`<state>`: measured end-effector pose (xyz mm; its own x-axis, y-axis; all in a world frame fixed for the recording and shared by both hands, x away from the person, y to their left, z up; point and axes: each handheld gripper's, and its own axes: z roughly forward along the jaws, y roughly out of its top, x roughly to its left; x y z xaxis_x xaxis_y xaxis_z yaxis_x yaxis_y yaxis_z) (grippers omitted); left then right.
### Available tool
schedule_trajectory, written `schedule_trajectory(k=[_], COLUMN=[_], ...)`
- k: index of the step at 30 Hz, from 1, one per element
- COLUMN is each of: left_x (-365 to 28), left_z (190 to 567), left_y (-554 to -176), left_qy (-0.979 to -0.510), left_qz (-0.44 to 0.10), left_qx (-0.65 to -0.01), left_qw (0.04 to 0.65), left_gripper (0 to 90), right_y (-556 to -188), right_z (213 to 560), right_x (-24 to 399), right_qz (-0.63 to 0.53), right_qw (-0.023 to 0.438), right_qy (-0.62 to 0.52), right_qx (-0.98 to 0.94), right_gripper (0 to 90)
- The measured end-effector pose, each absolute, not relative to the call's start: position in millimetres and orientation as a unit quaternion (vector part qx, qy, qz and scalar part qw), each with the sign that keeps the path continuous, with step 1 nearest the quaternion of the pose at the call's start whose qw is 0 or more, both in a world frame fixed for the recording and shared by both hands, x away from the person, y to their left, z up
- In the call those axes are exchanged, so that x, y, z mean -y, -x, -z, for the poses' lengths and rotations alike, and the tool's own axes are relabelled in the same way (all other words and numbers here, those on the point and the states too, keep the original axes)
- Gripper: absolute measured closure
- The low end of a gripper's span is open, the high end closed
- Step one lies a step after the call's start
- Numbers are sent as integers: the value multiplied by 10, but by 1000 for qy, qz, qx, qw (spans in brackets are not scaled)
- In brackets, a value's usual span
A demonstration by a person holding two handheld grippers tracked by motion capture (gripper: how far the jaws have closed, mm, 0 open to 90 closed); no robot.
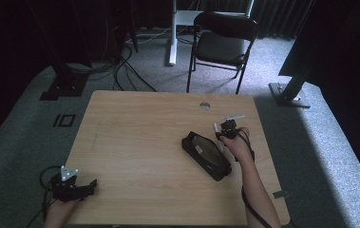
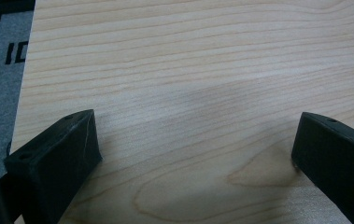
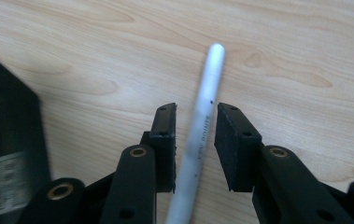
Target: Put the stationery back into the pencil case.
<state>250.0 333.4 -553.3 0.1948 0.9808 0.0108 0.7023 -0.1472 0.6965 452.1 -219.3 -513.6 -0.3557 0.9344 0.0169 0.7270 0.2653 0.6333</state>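
The right gripper (image 3: 195, 135) stands over the tabletop (image 1: 139, 142) just beside a black case (image 1: 206, 155), its jaws parted slightly, a white pen (image 3: 202, 126) lying between them with a gap on each side. The left gripper (image 2: 195, 154) rests at the near left corner, jaws spread wide and empty.

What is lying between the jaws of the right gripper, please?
A white pen runs lengthwise between the right gripper; small gaps show beside both pads. The wooden table lies beneath. The pen's near end is hidden behind the gripper.

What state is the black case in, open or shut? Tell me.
Open: the black case lies flat on the table, its grey inside facing up in the high view.
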Motion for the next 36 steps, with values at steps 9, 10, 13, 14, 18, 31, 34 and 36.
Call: schedule_trajectory(k=[9,10,13,14,18,31,34,36], left_x=[-3334,-3334,-3334,-3334,-3334,-3334,-3334,-3334], left_z=[5533,5533,5533,5533,5533,5533,5533,5533], left_y=[-2500,-2500,-2500,-2500,-2500,-2500,-2501,-2501], left_qy=[-717,-718,-718,-717,-717,-718,-718,-718], left_qz=[-242,-242,-242,-242,-242,-242,-242,-242], left_qx=[-586,-586,-586,-586,-586,-586,-586,-586], left_qw=[287,287,287,287,288,287,288,288], left_gripper=[12,12,12,12,12,12,12,12], right_y=[-4576,-4579,-4583,-4582,-4577,-4565,-4565,-4562], right_z=[5219,5219,5230,5239,5301,5290,5293,5291], right_x=[2188,2186,2186,2187,2195,2169,2182,2194], right_qz=[-271,-270,-267,-266,-259,-247,-252,-254], right_qw=[181,180,176,177,170,179,175,171], right_qy=[-541,-542,-543,-543,-543,-534,-541,-544], right_qx=[-775,-775,-776,-777,-780,-789,-783,-781], right_gripper=[691,701,702,703,717,783,785,785])
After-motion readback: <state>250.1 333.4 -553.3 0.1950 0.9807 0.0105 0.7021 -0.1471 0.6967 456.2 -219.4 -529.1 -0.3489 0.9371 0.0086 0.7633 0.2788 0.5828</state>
